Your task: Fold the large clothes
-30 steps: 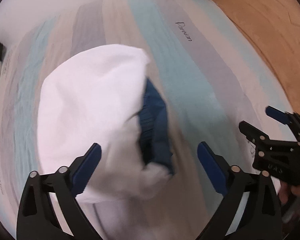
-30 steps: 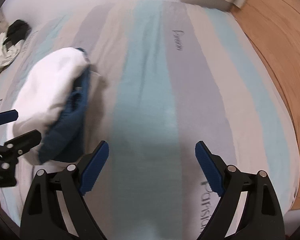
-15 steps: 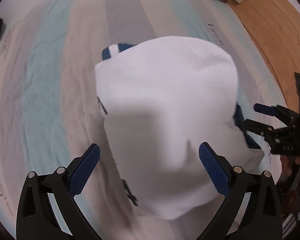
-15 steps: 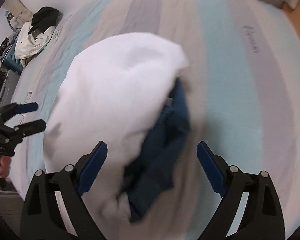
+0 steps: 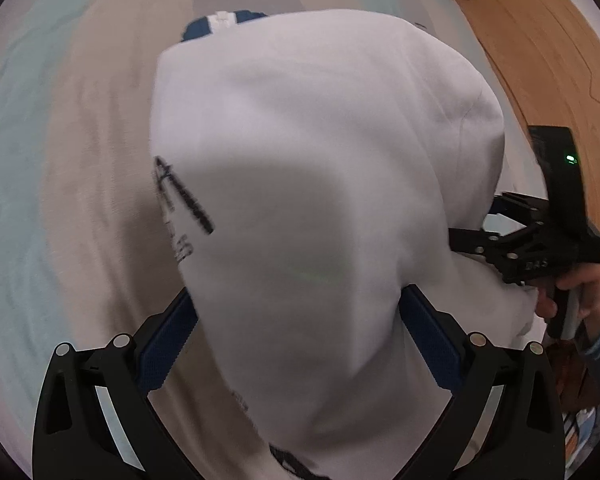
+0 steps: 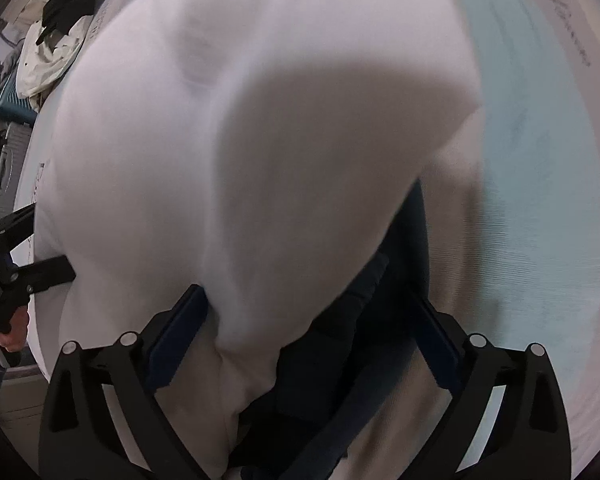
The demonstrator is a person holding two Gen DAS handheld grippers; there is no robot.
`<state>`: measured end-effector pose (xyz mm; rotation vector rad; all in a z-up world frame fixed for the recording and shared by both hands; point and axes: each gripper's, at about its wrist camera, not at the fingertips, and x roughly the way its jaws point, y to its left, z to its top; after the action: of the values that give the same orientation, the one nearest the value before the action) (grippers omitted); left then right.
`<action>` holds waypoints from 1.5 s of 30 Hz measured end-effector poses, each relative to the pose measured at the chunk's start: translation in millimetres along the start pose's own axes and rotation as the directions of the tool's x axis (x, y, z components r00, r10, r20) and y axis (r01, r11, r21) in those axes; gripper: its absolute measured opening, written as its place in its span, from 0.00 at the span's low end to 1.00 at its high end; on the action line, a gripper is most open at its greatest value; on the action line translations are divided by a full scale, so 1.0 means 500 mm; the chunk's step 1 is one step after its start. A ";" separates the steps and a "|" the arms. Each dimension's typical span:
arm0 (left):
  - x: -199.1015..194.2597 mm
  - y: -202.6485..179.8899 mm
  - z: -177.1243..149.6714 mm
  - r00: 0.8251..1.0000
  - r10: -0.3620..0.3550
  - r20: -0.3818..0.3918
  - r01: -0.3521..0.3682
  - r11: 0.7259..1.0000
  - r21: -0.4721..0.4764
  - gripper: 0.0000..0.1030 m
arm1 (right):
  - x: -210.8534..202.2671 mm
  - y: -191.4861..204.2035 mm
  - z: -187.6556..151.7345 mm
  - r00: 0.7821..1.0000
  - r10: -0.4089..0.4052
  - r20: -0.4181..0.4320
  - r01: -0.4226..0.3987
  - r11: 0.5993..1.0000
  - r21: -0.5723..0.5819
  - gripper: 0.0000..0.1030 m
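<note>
A large white garment [image 5: 320,184] with black lettering and dark blue trim lies bunched on the striped bed [image 5: 60,160]. It fills the right wrist view too [image 6: 240,140], with a dark blue part [image 6: 360,340] under it. My left gripper [image 5: 298,340] is open, its jaws wide on either side of the white cloth. My right gripper [image 6: 300,344] is open, its jaws straddling the white and blue cloth. The right gripper also shows at the garment's right edge in the left wrist view [image 5: 516,248]; the left gripper shows at the garment's left in the right wrist view [image 6: 16,276].
A wooden floor [image 5: 560,40] runs along the bed's right side. A heap of black and white clothes [image 6: 56,40] lies at the far left, by a teal case [image 6: 12,100].
Both grippers have closed in on the garment from opposite sides. It now fills both views and sits between each pair of open jaws.
</note>
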<state>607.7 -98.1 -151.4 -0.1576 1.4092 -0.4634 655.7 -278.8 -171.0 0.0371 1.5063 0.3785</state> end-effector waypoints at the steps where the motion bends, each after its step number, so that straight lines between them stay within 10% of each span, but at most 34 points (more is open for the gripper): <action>1: 0.005 0.000 0.003 1.000 -0.005 -0.001 0.005 1.000 0.004 0.95 | 0.009 -0.002 0.001 1.000 0.009 -0.001 -0.009 1.000 0.008 0.93; 17: 0.002 0.002 -0.013 0.998 -0.030 0.056 0.029 0.999 0.025 0.77 | 0.057 0.055 0.017 0.990 0.144 -0.001 -0.144 0.989 0.024 0.91; 24: -0.008 -0.008 0.000 0.999 -0.005 0.046 0.004 1.000 0.011 0.59 | 0.046 0.059 0.015 0.980 0.199 0.018 -0.200 0.979 0.051 0.35; 36: 0.028 0.038 -0.014 0.998 -0.043 0.044 0.047 0.995 -0.087 0.94 | 0.069 0.044 0.003 0.986 0.165 0.003 -0.165 0.984 0.066 0.65; 45: -0.016 -0.013 -0.010 0.997 -0.036 0.074 0.037 0.999 -0.010 0.43 | 0.042 0.076 0.029 0.984 0.162 0.073 -0.166 0.985 0.052 0.24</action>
<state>600.6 -99.6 -142.4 -0.2082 1.3382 -0.4750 661.7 -234.7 -180.3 0.2196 1.4502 0.4616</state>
